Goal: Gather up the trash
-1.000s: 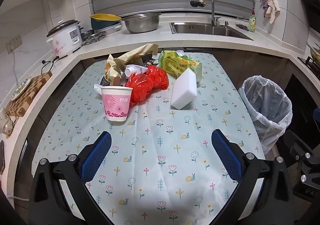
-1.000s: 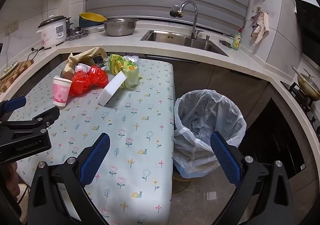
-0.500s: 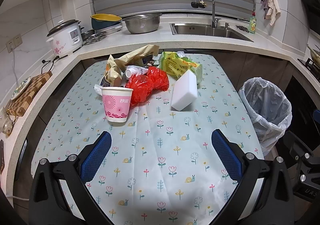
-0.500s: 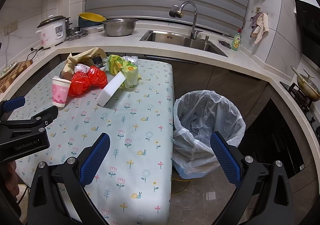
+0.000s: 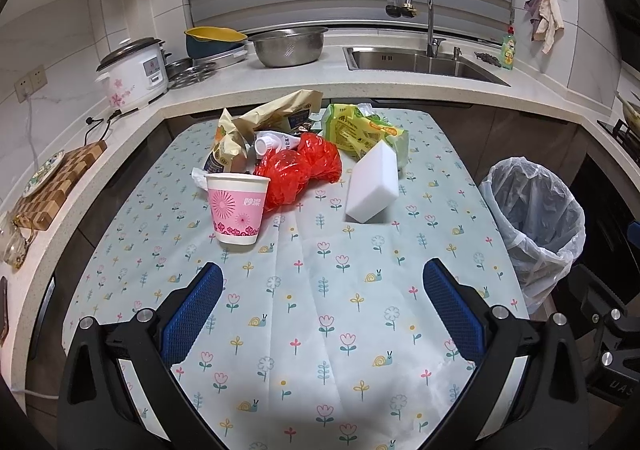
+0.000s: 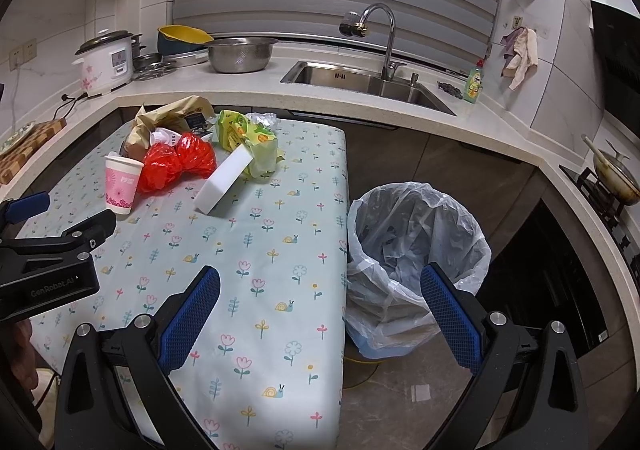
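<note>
Both sets of tongs hang spread wide and grip nothing: the left tongs point(image 5: 322, 304) over the flower-printed cloth of the counter point(image 5: 320, 330), the right tongs point(image 6: 320, 306) above the counter's edge and the round bin lined with a clear plastic bag point(image 6: 416, 246), which stands on the floor just beside it. At the far end lies the trash: a pink paper cup point(image 5: 237, 208) upright, touching a crumpled red plastic bag point(image 5: 298, 174), a white foam block point(image 5: 372, 184) leaning against green-yellow wrappers point(image 5: 360, 128), and brown paper bags point(image 5: 260, 122) behind.
</note>
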A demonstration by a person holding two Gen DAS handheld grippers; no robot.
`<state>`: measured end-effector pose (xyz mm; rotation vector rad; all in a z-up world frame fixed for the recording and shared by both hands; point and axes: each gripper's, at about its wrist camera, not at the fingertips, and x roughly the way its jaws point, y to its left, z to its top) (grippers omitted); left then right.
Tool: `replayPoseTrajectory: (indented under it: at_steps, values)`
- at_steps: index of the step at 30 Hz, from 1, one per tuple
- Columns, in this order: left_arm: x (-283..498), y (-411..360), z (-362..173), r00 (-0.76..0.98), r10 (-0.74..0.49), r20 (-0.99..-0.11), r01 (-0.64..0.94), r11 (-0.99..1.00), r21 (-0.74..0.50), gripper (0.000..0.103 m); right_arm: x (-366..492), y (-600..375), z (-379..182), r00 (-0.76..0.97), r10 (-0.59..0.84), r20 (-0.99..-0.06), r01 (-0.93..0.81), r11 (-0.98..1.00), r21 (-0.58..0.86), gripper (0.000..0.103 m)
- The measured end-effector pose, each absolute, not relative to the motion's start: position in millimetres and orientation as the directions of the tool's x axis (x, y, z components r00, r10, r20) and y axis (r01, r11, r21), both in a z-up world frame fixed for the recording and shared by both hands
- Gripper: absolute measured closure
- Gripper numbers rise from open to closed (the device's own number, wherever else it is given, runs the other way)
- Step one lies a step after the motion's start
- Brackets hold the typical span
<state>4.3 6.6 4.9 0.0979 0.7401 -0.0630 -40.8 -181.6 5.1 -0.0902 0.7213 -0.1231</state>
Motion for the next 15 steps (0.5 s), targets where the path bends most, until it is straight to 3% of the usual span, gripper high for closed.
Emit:
replayPoseTrajectory:
  at_steps: [15]
  values:
    - [4.6,6.8,4.8,0.738,-0.023,-0.675,0.093,0.993,0.068,0.007,-41.8,-181.2,4.0,0.746,-0.142,-0.651,0.079,0.989,-0.125,0.007]
